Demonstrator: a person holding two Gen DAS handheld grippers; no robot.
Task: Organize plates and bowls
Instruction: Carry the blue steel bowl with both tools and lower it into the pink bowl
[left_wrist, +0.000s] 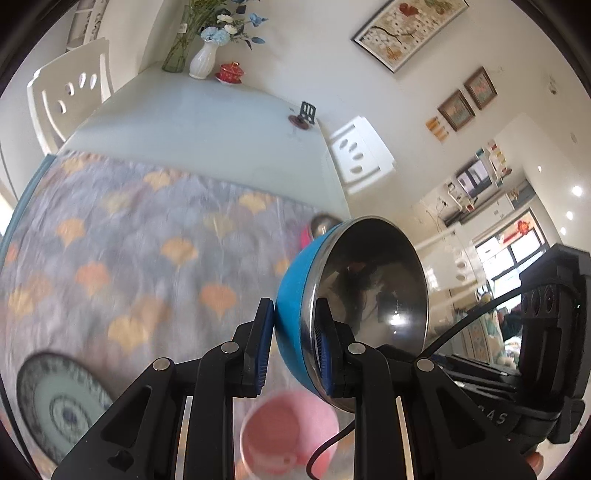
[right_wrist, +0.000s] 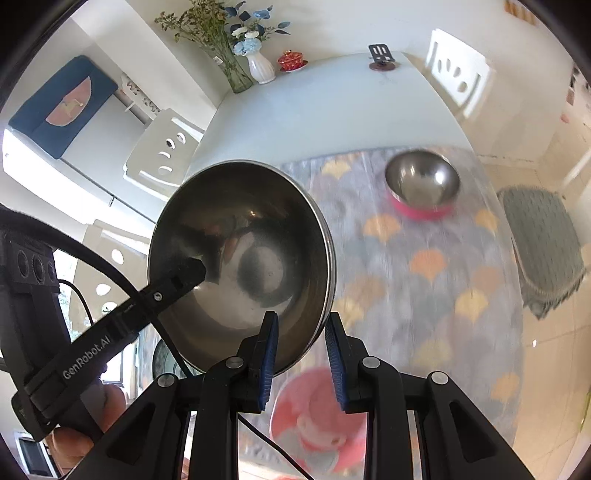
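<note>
A blue bowl (left_wrist: 373, 280) with a shiny steel inside hangs tilted above the table, held by both grippers at once. My left gripper (left_wrist: 293, 314) is shut on its rim, one pad on the blue shell, the other inside. In the right wrist view the same bowl (right_wrist: 243, 236) faces me; my right gripper (right_wrist: 301, 325) is shut on its near rim. One finger (right_wrist: 184, 273) of the left gripper reaches into the bowl from the left. A pink bowl (right_wrist: 423, 184) with a steel inside stands far right on the cloth. A patterned plate (left_wrist: 62, 402) lies near left.
A pink cup-like bowl (left_wrist: 290, 428) sits right below the grippers. The table (left_wrist: 207, 122) carries a grey cloth with leaf prints (left_wrist: 122, 236). At its far end stand a white vase (left_wrist: 203, 59), a red lidded cup (left_wrist: 229, 72) and a small black stand (left_wrist: 307, 112). White chairs (left_wrist: 70, 92) flank it.
</note>
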